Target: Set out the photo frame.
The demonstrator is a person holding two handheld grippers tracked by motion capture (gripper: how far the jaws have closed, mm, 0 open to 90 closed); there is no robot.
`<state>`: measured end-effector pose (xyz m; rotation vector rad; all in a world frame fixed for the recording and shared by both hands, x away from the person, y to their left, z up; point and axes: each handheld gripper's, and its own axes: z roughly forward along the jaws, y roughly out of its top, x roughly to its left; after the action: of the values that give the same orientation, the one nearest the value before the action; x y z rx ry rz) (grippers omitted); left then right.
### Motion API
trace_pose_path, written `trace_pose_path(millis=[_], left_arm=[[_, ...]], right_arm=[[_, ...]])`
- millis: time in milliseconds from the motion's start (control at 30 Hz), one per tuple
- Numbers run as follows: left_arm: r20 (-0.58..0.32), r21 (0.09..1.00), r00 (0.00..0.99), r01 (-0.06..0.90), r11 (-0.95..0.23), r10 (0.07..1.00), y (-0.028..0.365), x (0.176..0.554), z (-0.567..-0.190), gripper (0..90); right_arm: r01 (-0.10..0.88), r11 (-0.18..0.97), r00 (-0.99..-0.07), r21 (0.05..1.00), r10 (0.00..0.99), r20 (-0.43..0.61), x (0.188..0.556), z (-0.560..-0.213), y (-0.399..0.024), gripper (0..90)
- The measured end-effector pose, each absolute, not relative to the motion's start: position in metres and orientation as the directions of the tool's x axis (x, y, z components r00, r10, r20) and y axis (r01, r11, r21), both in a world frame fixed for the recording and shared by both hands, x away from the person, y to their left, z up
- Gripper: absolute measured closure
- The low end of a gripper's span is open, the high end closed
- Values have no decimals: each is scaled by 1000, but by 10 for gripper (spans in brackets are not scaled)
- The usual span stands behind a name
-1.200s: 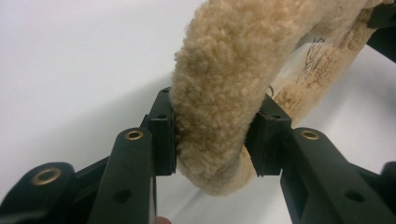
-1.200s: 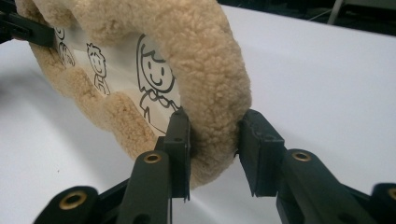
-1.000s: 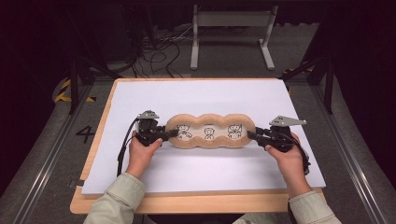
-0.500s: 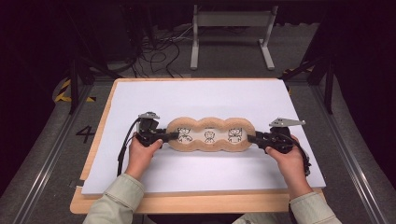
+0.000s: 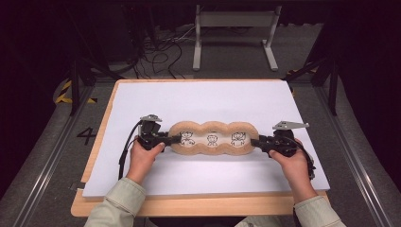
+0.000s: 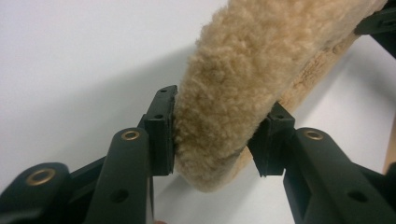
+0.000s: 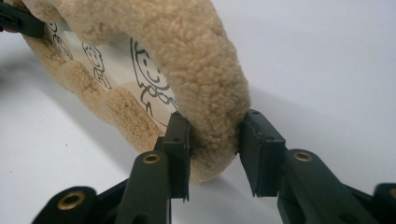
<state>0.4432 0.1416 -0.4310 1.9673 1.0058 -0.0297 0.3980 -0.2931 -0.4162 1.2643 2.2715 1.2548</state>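
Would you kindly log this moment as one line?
left gripper: jaws just opening, around tan fleece three-lobed mat left end | right gripper: clamps right end | mat on white sheet

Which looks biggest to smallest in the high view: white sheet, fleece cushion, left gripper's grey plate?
1. white sheet, by far the largest.
2. fleece cushion, lying on it.
3. left gripper's grey plate, smallest; it stands nearer the camera, but the order is plain.

Fleecy cushion (image 5: 213, 140) blocks frame centre between both hands; white sheet (image 5: 208, 101) above and below lies open.
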Motion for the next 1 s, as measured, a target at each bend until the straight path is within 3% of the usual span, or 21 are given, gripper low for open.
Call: trace_pose_path(millis=[100, 333, 1000], left_arm=[[-305, 720, 675, 625, -301, 671, 138, 438, -428, 539], [-264, 718, 663, 620, -316, 701, 147, 431, -424, 437], [-169, 789, 638, 544, -285, 751, 179, 393, -412, 325]], right_arm=[[561, 265, -597, 784, 786, 162, 398, -415, -292, 607], [546, 286, -593, 787, 796, 122, 397, -414, -291, 484], [495, 350, -638, 796, 768, 59, 400, -394, -304, 357]])
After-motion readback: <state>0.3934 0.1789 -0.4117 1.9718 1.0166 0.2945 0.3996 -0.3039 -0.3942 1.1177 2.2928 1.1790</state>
